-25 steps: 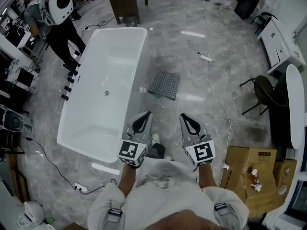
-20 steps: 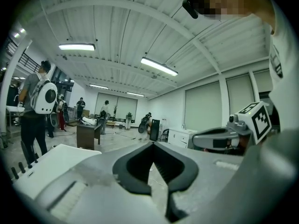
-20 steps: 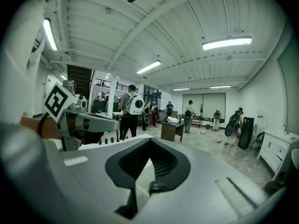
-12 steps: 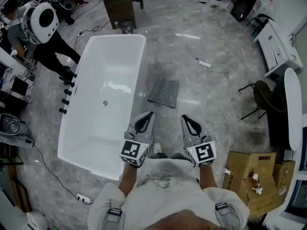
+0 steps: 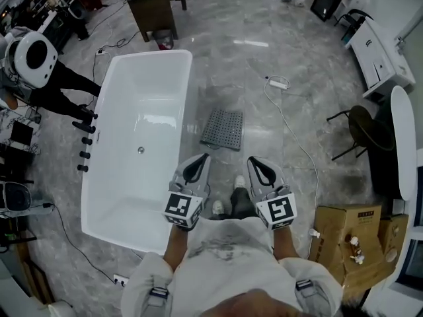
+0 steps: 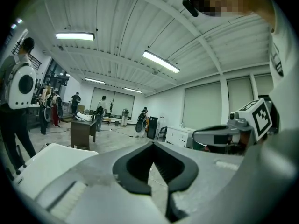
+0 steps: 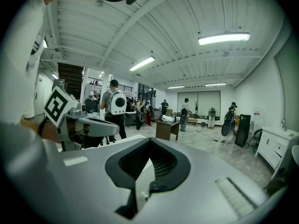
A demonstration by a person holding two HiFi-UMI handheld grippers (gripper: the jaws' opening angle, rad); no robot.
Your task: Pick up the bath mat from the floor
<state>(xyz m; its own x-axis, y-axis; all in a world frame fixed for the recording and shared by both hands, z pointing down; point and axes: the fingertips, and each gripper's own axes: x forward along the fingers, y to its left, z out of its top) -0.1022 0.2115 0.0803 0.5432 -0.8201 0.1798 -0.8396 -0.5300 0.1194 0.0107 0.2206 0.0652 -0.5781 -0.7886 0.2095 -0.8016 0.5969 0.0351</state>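
Bath mat [image 5: 223, 129] untouched on floor [image 5: 264, 18], centre frame | my left tool [image 5: 200, 158], right tool [image 5: 255, 160] closed, empty | reach, grip, lift remain

Bath mat [image 5: 223, 129]: on the floor before my left gripper [image 5: 201, 157] and my right gripper [image 5: 254, 159], apart from both.
Bathtub [image 5: 135, 144]: at my left, just beside the mat.
Cable [image 5: 291, 122]: on the floor, right of the mat.
Cardboard boxes [image 5: 344, 233]: at my right.

grey bath mat [image 5: 222, 129] on floor, beside bathtub [image 5: 135, 144]
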